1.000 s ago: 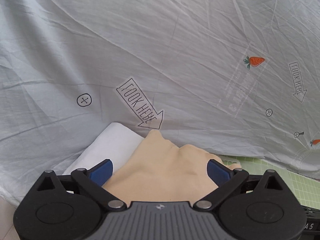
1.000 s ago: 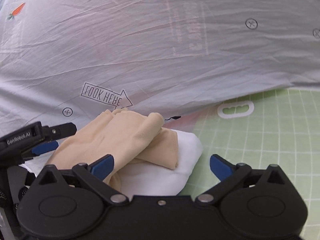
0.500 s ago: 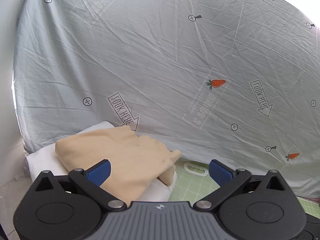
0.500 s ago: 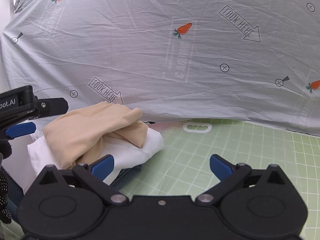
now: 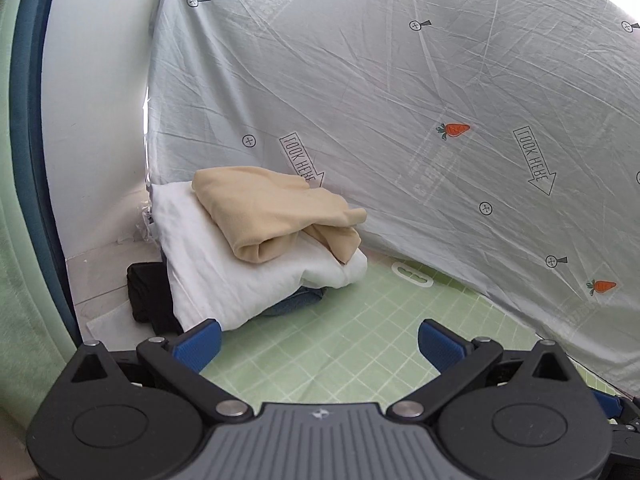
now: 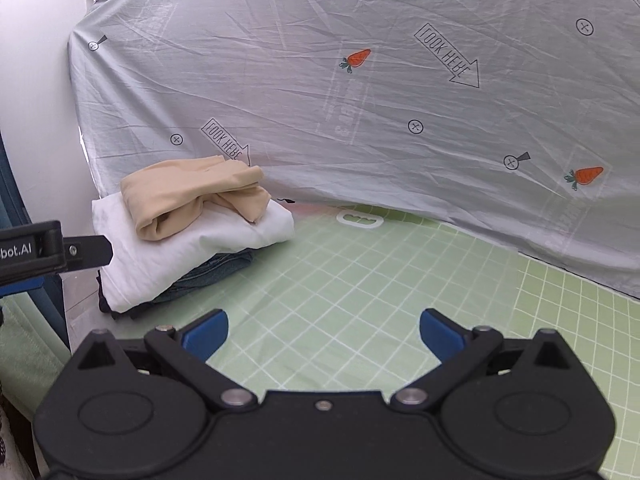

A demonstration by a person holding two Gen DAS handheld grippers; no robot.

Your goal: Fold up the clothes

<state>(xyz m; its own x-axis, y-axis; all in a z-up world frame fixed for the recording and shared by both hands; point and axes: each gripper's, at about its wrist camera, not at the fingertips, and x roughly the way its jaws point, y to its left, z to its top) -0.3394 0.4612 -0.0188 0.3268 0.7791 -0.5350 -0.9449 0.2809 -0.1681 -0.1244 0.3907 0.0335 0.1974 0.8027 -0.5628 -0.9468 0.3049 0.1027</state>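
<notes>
here the folded beige knit garment (image 5: pixel 276 210) lies atop a folded white cloth (image 5: pixel 240 268) and dark denim, stacked on the green grid mat (image 6: pixel 360 280). soft, light, probably floppy; best pinched at a folded edge. left gripper (image 5: pixel 318 344) and right gripper (image 6: pixel 324 330) gape wide, empty.

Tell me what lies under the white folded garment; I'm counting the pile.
Under the white folded garment lies blue denim, with a black garment lower. How many more pieces lie beneath is covered.
</notes>
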